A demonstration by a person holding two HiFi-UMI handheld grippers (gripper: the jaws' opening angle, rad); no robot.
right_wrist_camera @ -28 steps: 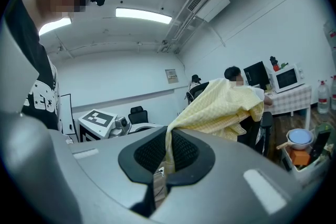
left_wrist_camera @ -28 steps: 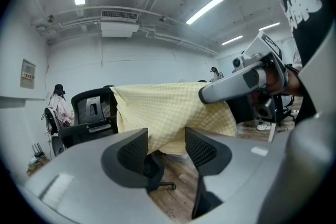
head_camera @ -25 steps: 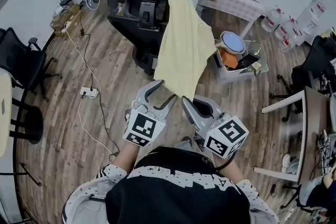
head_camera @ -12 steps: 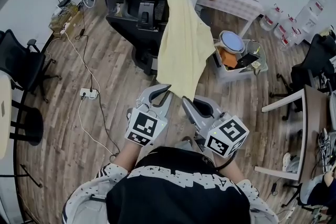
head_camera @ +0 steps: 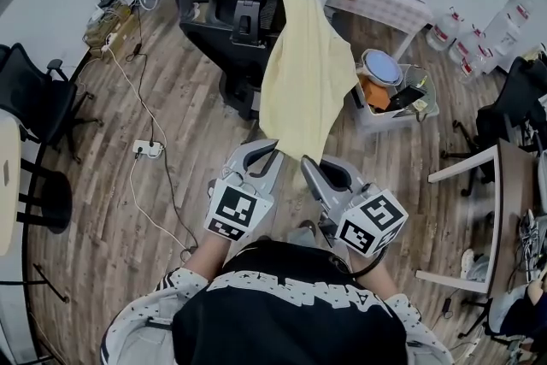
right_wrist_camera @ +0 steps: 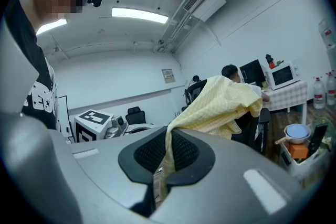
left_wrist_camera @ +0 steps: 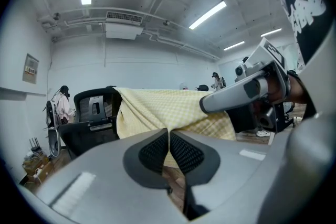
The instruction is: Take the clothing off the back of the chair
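In the middle of the head view, the yellow garment point(head_camera: 308, 73) stretches from the back of the black chair point(head_camera: 244, 21) at the top down to both tools. The right tool point(right_wrist_camera: 167, 135) is clamped on its hem. The left tool point(left_wrist_camera: 169, 132) has just been closing and now seems to pinch the hem's edge. A hard pull could slip that thin bite, or snag the cloth and drag the chair.
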